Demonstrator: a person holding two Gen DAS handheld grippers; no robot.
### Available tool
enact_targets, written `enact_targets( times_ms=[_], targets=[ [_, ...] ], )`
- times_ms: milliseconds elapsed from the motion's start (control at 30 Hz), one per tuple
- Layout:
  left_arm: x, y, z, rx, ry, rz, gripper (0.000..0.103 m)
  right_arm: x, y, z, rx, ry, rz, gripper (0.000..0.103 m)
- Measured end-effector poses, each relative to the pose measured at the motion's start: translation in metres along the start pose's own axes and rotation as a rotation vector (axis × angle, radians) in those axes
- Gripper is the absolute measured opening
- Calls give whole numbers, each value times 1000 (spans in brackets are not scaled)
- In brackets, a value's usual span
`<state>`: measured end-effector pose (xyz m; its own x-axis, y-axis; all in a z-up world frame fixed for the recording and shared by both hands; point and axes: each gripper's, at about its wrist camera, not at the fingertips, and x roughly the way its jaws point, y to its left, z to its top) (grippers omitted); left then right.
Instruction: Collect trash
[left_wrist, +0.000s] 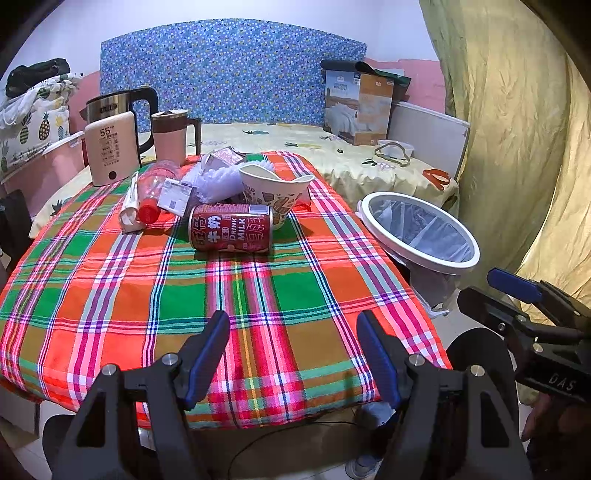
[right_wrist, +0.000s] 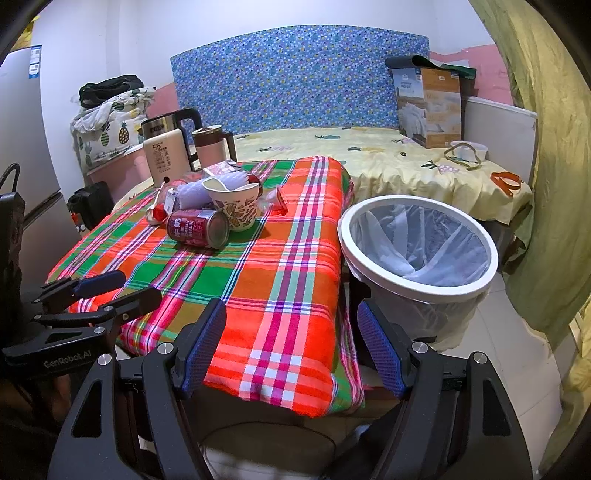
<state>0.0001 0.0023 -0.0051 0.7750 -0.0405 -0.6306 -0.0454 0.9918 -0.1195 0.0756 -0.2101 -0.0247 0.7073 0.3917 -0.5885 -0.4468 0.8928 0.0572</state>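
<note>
We note a bed (right_wrist: 369, 155) with blue floral headboard (right_wrist: 295, 77) against white wall (right_wrist: 110, 37). Olive curtain (right_wrist: 546, 184) hangs right; pale tiled floor (right_wrist: 517, 350).

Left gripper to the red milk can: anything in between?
Nothing: only bare plaid tablecloth lies between the open left gripper and the red milk can, seen in the left wrist view.

A lived-in bedroom at home is showing here: a bed (right_wrist: 369, 155) in a pineapple-print sheet is sitting against a blue floral headboard (right_wrist: 295, 77), folded bedding (right_wrist: 110, 118) is piling up in the corner, and an electric kettle (right_wrist: 173, 125) is standing behind the plaid-covered tabletop (right_wrist: 258, 266).
</note>
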Motion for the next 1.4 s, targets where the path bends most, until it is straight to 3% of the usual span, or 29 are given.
enact_targets(
  times_ms=[267, 700, 933, 1100, 1400],
  targets=[
    [14, 5, 5, -15, 24, -8, 73, 15, 0, 5, -12, 23, 12, 75],
    [64, 37, 42, -76, 30, 57, 73, 43, 0, 25, -42, 23, 33, 75],
    [87, 36, 54, -85, 22, 75, 79, 57, -2, 31, -44, 39, 39, 75],
    [97, 41, 56, -68, 20, 145, 80, 64, 1, 36, -57, 46, 43, 75],
    [74, 94, 39, -158, 21, 237, 80, 82, 21, 57, -168, 25, 122, 75]
  ],
)
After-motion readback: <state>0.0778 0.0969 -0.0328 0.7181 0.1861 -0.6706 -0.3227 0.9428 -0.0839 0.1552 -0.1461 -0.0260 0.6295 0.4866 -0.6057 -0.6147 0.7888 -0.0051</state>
